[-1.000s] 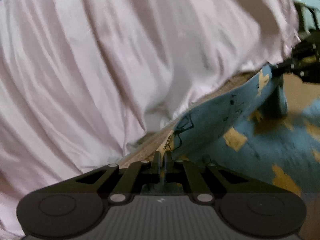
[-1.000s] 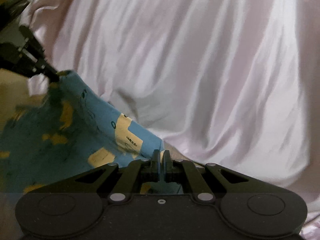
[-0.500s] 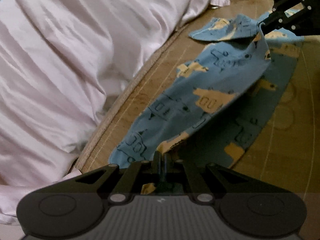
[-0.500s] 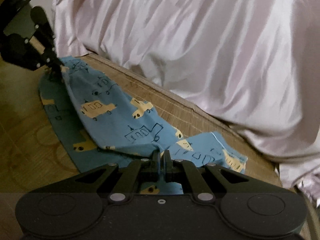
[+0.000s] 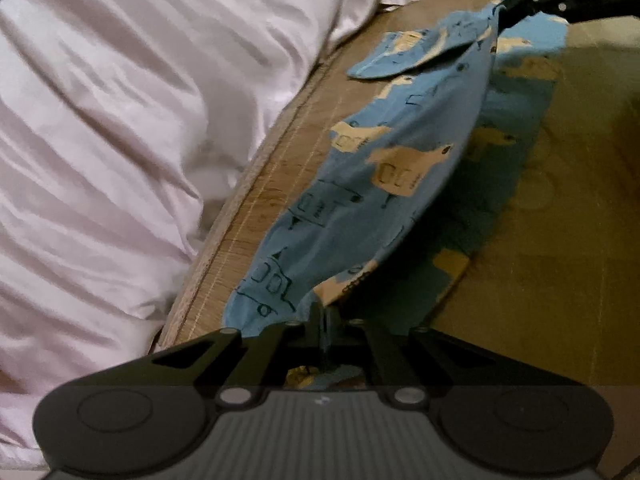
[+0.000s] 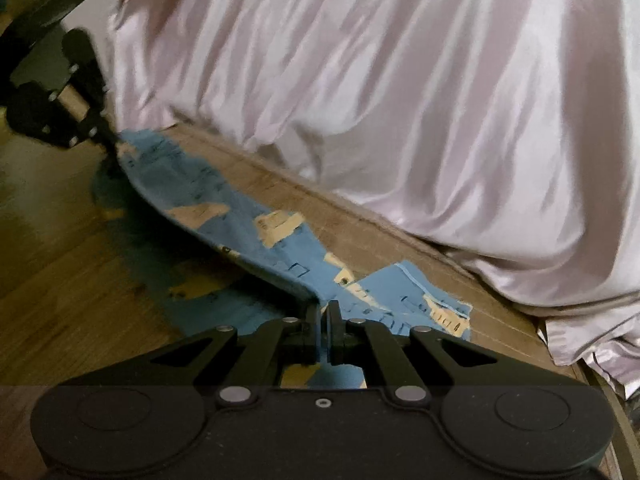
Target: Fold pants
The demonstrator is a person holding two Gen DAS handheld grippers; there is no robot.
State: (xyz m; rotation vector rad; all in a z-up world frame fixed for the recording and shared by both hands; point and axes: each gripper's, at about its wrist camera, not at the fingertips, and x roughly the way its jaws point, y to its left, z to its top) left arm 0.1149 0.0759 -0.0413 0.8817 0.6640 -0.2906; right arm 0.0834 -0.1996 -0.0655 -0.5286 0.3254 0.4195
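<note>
A pale pink sheet (image 6: 380, 112) hangs beside the wooden floor (image 5: 560, 240). The blue pants (image 5: 380, 184) lie there, one edge lifted. Left gripper (image 5: 324, 312) and right gripper (image 6: 324, 312) each pinch it; only the right view shows the far leg end.

From my left claw (image 5: 323, 312) camera, the pinched bit of the pants (image 5: 360, 184) is hidden between the fingers. The lower layer sits in deep shadow; I can't make out its print. The right claw (image 5: 505, 2) is cut off by the top edge. In the right wrist view, the left claw (image 6: 110, 140) is blurred, and the pink sheet (image 6: 360, 100) runs past the frame.
</note>
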